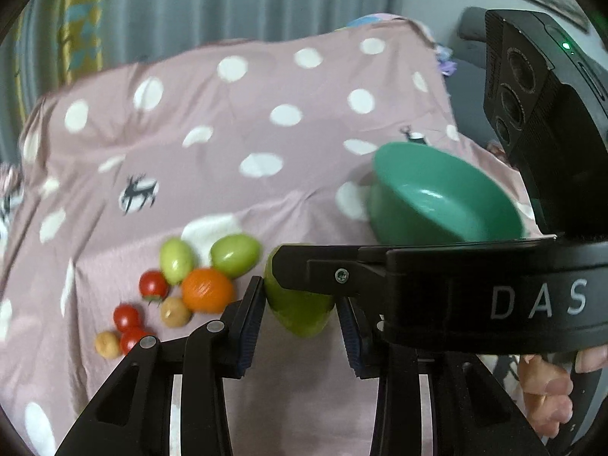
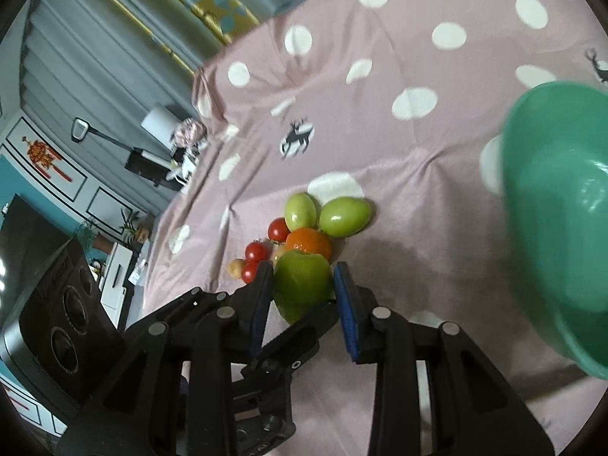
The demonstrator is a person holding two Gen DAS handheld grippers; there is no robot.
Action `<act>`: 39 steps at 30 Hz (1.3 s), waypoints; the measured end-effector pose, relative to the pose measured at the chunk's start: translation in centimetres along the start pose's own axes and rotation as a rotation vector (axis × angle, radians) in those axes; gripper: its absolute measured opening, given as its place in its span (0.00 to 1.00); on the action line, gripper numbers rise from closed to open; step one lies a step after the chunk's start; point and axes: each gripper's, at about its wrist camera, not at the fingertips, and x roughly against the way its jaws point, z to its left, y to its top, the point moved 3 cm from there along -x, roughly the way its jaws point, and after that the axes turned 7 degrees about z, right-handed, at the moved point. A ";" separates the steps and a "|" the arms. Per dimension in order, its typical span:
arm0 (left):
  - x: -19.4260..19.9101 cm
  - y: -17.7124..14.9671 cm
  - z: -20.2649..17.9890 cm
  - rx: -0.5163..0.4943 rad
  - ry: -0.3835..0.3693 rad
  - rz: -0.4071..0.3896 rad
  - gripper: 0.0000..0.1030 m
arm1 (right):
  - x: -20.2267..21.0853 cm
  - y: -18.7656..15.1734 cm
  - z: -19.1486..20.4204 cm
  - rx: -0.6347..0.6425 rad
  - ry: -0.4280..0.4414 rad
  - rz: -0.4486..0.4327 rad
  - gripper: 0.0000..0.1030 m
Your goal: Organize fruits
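Observation:
My left gripper (image 1: 300,306) is shut on a large green fruit (image 1: 298,306) and holds it above the cloth. The right gripper (image 2: 304,288) stands around the same green fruit (image 2: 302,285); its pads sit at the fruit's sides, and I cannot tell whether they press it. The right gripper's body crosses the left wrist view over the fruit. On the cloth lies a pile: two green fruits (image 1: 235,254) (image 1: 175,260), an orange (image 1: 207,289), three red tomatoes (image 1: 152,284) and two small brown fruits (image 1: 175,311). A green bowl (image 1: 444,197) stands at the right, empty as far as visible.
A pink polka-dot cloth (image 1: 247,114) with deer prints covers the surface. Grey curtains hang behind. A black speaker (image 2: 64,311) and furniture stand off the cloth's left edge in the right wrist view. The bowl (image 2: 562,205) is near the right gripper.

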 end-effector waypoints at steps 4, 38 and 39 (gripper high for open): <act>0.8 1.5 -2.9 -0.035 -0.044 -0.042 0.36 | 3.6 -0.4 -1.5 -0.032 0.015 -0.087 0.32; 3.8 -1.3 -4.7 -0.104 0.100 -0.095 0.94 | 9.7 -2.9 -5.4 -0.230 0.025 -0.216 0.92; 4.6 -2.4 -3.1 -0.078 0.107 -0.102 0.95 | 9.2 -2.8 -4.8 -0.219 0.028 -0.206 0.92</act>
